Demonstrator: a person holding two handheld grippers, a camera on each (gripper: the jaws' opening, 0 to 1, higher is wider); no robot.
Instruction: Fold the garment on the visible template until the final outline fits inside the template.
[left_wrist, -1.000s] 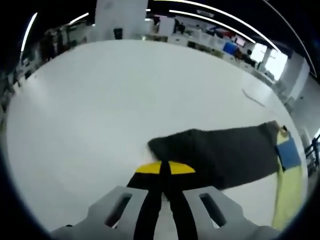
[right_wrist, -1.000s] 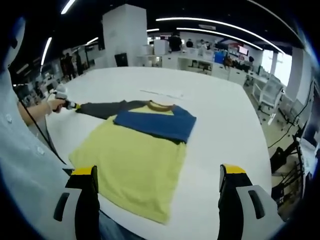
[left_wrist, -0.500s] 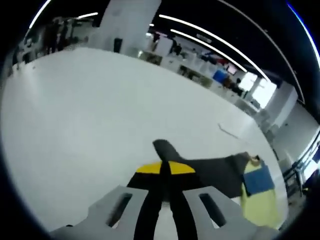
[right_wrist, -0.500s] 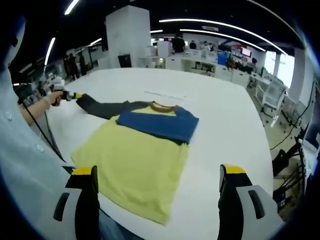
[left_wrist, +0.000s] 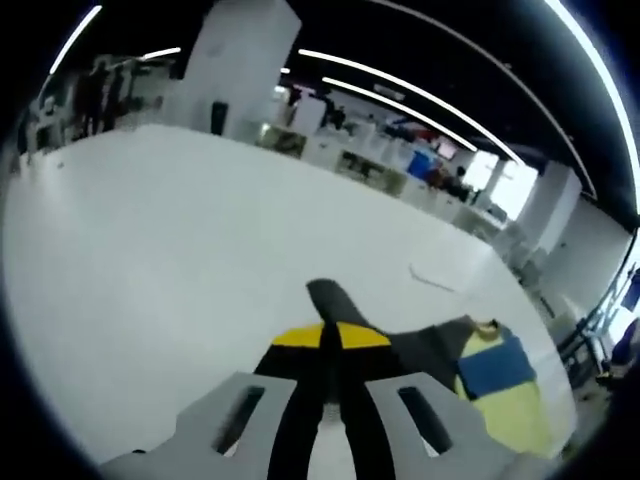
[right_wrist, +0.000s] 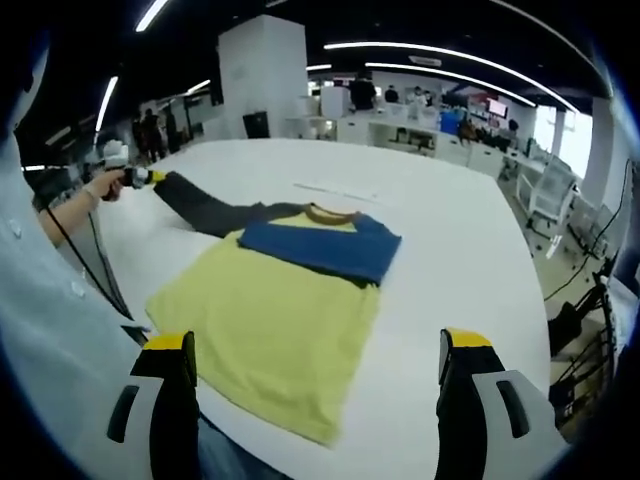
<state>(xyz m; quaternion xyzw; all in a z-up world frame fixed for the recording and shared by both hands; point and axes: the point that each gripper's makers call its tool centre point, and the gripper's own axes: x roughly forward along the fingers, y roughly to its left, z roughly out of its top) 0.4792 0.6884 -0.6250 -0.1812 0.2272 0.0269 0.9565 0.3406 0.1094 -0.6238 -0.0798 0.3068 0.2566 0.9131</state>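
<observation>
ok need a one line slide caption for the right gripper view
Left gripper lifts the dark sleeve of a yellow shirt off the white table.

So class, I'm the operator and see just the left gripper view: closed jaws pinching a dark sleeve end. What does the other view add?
Observer: In the right gripper view the dark sleeve is lifted off the white table, stretched out from the yellow shirt to the left gripper.
Operator: And the other sleeve?
Observer: The blue sleeve is already folded across the chest, just under the collar.
Operator: Is the right gripper busy?
Observer: No. The right gripper is open and empty, hovering over the shirt's near hem.
</observation>
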